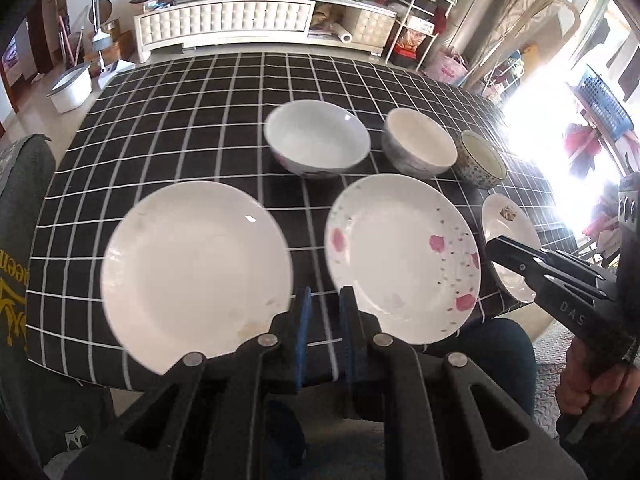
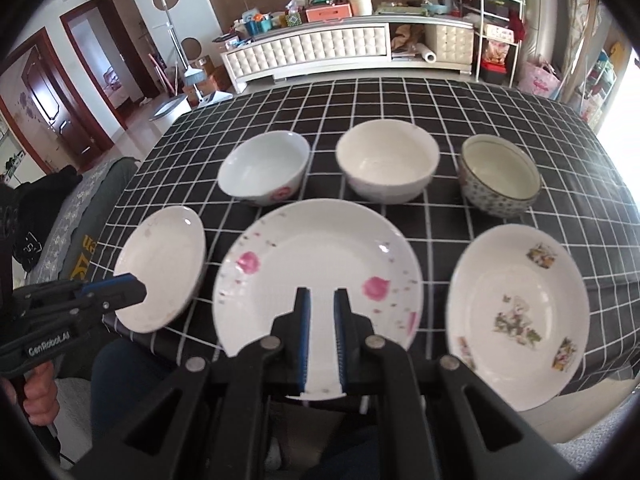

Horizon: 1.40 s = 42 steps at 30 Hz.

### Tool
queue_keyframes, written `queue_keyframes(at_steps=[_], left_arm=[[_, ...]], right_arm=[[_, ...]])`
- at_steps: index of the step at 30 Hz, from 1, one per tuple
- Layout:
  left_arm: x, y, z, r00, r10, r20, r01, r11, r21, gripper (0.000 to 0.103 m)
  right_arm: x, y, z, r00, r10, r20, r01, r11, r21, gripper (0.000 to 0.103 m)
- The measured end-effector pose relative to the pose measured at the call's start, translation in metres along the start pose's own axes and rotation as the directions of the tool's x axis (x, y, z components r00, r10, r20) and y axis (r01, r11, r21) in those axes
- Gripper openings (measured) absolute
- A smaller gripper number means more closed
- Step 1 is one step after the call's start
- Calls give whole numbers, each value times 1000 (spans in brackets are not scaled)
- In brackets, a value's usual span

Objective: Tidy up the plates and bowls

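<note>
One "GenRobot.AI" label, left claw (image 2: pixel 136 290)

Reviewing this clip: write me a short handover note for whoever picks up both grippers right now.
Left gripper: shut, holding nothing. Right gripper: shut, holding nothing, above the pink-flowered plate.
Front row on the checked tablecloth: plain white plate, pink-flowered plate, floral plate.
Back row: pink-marked bowl, cream bowl, speckled bowl.
Done: nothing stacked.
Left: stack plates, nest bowls.

Left tool (image 1: pixel 323 300) nearly closed, empty, angled downward. Right tool (image 2: pixel 321 302) likewise, jaws narrowly apart. A hand (image 2: pixel 38 392) grips the left tool's handle at lower left.
</note>
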<state>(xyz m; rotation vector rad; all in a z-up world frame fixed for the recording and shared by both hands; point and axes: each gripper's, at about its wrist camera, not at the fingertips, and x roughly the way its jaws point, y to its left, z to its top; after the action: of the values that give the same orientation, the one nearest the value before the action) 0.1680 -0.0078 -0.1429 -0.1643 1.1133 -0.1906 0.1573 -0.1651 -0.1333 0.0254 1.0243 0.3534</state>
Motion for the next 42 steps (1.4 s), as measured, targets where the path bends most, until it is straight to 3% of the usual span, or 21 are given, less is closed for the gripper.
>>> queue_keyframes(at_steps=[2, 5, 7, 18, 34, 42], left_arm=[[7, -5, 1, 1000, -5, -15, 5, 1000, 2, 13], [22, -14, 3, 999, 4, -35, -4, 1000, 14, 20], [31, -17, 4, 999, 5, -48, -4, 1000, 16, 20], [80, -17, 16, 993, 18, -121, -19, 1000, -7, 20], [88, -15, 34, 996, 32, -86, -23, 995, 99, 17], [102, -10, 33, 991, 40, -125, -30, 996, 83, 17]], right_arm=[[1, -10, -1, 999, -33, 1, 33, 999, 0, 17], [6, -26, -2, 999, -54, -7, 54, 998, 12, 38], [12, -36, -3, 998, -57, -15, 57, 998, 13, 44], [41, -69, 3, 996, -63, -62, 66, 997, 48, 44], [62, -70, 6, 994, -67, -86, 71, 997, 41, 44], [45, -73, 7, 997, -71, -16, 71, 997, 34, 44]])
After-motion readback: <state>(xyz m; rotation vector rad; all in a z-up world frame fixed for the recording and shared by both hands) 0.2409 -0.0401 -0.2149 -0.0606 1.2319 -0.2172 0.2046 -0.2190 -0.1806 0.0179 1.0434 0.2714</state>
